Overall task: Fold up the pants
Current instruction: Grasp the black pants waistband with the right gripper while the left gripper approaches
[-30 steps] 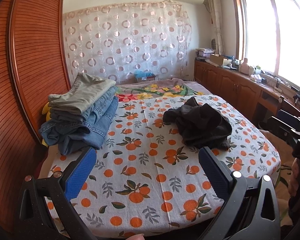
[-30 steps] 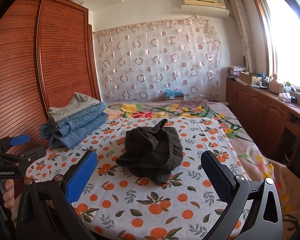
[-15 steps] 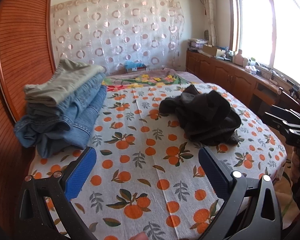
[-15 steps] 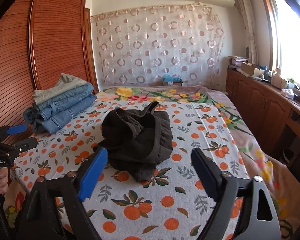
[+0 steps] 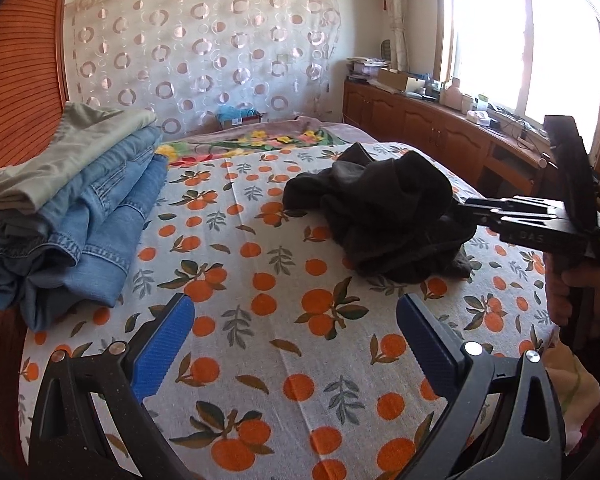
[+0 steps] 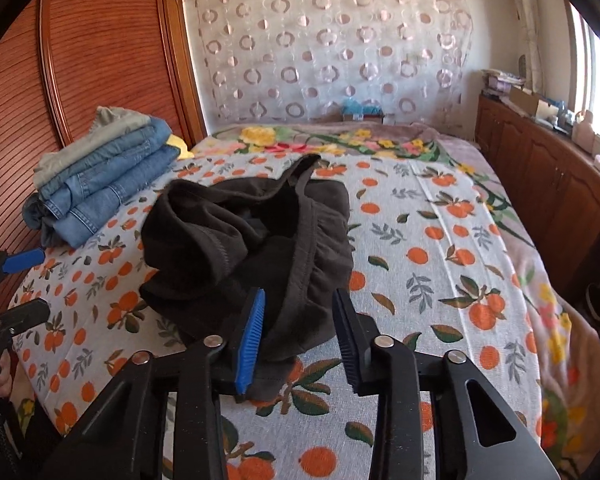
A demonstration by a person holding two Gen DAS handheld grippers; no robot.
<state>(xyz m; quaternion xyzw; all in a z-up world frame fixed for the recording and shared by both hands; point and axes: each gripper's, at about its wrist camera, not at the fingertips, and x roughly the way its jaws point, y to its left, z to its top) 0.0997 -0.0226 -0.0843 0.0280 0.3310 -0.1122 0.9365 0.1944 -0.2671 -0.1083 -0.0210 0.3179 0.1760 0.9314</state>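
Bed: orange-print sheet point(image 6: 440, 280) spread flat over the mattress, giving a broad area to lay a garment out on.
Black pants point(image 6: 252, 240): crumpled in a heap near the middle of the bed, not yet spread; they need straightening before any fold.
Folded stack point(image 5: 72, 208): jeans and a pale pair piled at the bed's left edge by the wardrobe, likely finished pieces kept clear.
Right gripper point(image 6: 298, 336): jaws closing around the near hem of the pants, cloth between them, pads not yet pinching.
Left gripper point(image 5: 292, 344): jaws wide open over bare sheet, holding nothing, apart from the heap, probably waiting for a second corner.
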